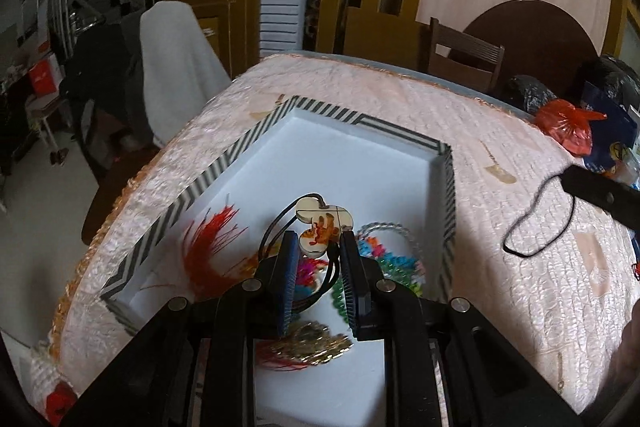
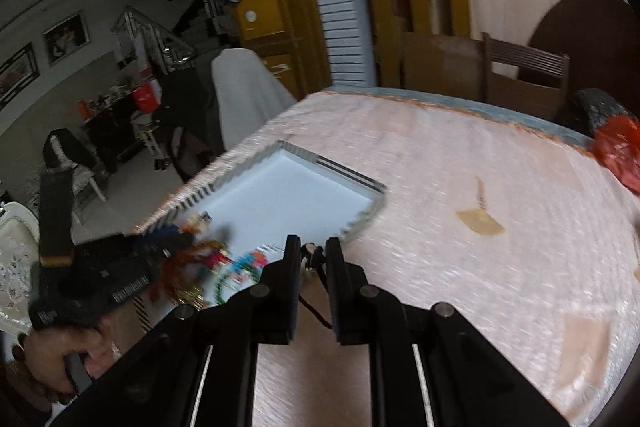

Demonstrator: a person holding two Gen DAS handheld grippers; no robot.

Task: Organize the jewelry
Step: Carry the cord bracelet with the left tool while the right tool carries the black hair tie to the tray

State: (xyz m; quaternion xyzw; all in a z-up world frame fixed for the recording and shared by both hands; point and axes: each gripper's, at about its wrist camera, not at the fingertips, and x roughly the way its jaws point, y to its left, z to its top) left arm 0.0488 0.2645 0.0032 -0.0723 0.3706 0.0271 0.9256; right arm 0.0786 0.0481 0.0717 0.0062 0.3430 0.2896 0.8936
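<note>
A white tray with a striped rim [image 1: 248, 139] lies on the pink table; it also shows in the right wrist view [image 2: 360, 183]. My left gripper [image 1: 318, 241] hangs over the tray and is shut on a wooden pendant with an orange tiger and a black cord [image 1: 324, 223]. Under it lie a red feather piece [image 1: 212, 239], coloured bead strings [image 1: 384, 259] and a gold chain piece [image 1: 316, 343]. My right gripper [image 2: 314, 247] is beside the tray's near corner, shut on a small necklace with a thin black cord [image 2: 310, 255]. That cord [image 1: 532, 223] dangles in the left wrist view.
The pink quilted tablecloth [image 2: 460, 187] covers the table. Tan tape patches [image 2: 480, 219] are stuck on it. A red plastic bag [image 1: 568, 123] and dark bags sit at the far right edge. Chairs stand behind the table.
</note>
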